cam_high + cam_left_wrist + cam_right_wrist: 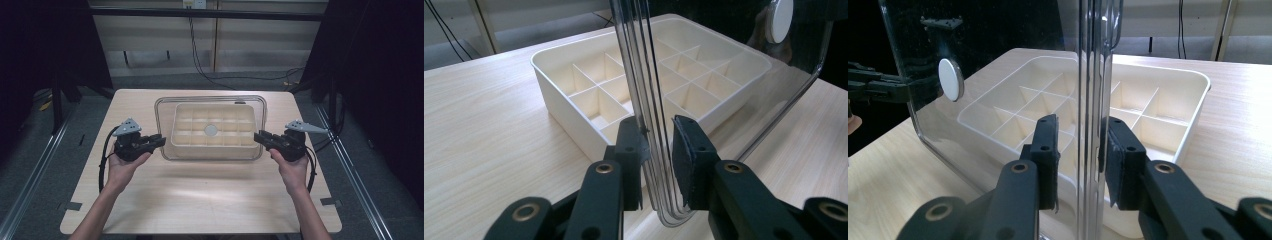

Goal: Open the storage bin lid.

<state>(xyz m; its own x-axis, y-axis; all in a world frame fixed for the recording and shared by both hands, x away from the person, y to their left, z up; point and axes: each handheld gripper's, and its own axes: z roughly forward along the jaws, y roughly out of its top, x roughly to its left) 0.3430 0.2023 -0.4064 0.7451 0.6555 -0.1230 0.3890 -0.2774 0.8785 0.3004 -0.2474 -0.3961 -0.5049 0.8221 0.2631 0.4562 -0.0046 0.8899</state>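
clear lid [162, 107] | white knob, over box | cream divided box [215, 142] | open, table centre

The clear lid [724, 75] runs past the top edge in both gripper views, so its far corners are cut off. Whether the left gripper [658, 165] actually presses the rim cannot be told; one jaw seems to touch. The tray [1168, 100] behind the lid is partly hidden by dark reflections.
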